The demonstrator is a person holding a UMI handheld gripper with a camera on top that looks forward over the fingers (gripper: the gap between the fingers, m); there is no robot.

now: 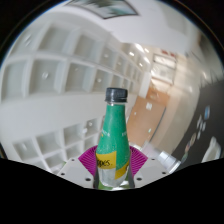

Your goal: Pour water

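A green plastic bottle (112, 135) with a dark cap (116, 95) and a yellow-and-pink label stands upright between my fingers, lifted off any surface. My gripper (111, 165) is shut on the bottle's lower part, with a pink pad (86, 160) pressing on each side of it. The bottle's base is hidden between the fingers. No cup or other vessel shows.
White open shelving (60, 75) with many square compartments fills the wall to the left. A ceiling light (105, 8) is above. Wooden panels and a corridor (165, 95) lie to the right beyond the bottle.
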